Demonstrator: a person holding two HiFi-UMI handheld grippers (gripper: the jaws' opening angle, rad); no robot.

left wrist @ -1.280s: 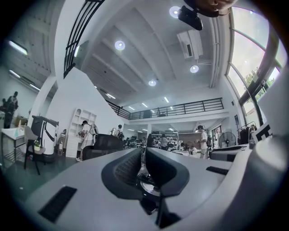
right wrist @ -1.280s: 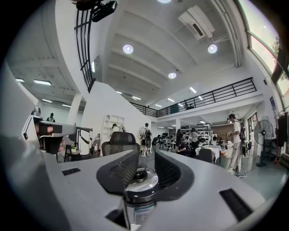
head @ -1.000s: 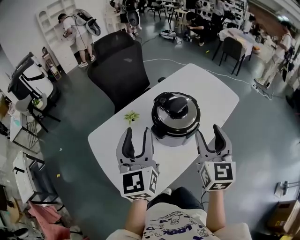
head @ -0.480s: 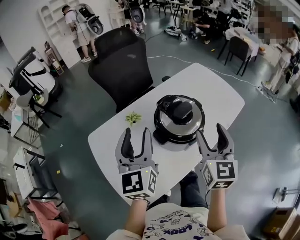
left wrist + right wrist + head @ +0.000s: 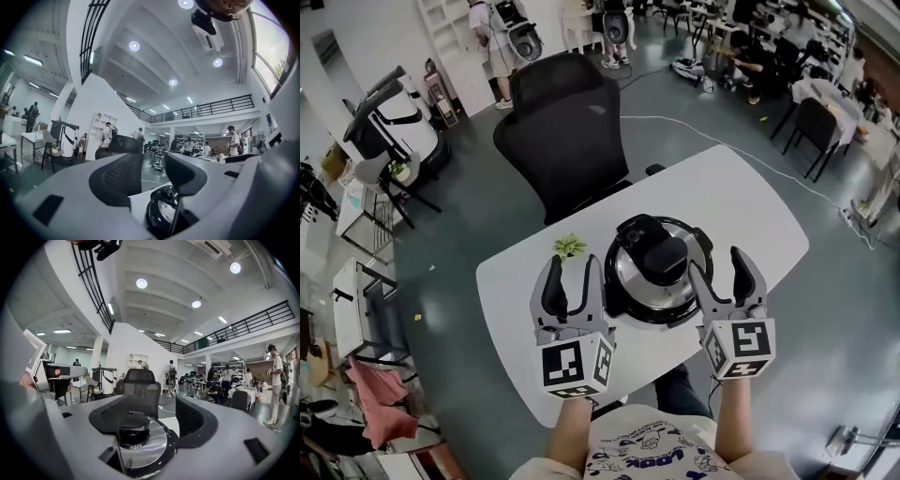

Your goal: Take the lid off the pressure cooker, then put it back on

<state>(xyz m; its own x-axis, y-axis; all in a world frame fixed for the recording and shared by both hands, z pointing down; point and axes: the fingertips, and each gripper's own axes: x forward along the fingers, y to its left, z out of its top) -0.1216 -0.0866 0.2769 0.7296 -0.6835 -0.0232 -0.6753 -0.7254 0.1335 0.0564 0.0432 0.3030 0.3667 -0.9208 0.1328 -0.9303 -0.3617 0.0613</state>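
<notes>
Lid (image 5: 637,277) on and seated, pressure cooker (image 5: 657,314) mid-frame on the white table (image 5: 741,197), and it lies squarely between the two tools. Left gripper (image 5: 573,272) sits just beside its left edge, jaws well apart, nothing in them; its own view catches the cooker (image 5: 161,218) low and right, behind the inner jaw. Right gripper (image 5: 719,270) has just been opening, wide now and empty, inner finger over the right rim, the lid (image 5: 140,439) looming low-left in its gap. Right looks a shade nearer. Black handle block (image 5: 661,253) sits dead centre, so I'd say both must swing inward.
</notes>
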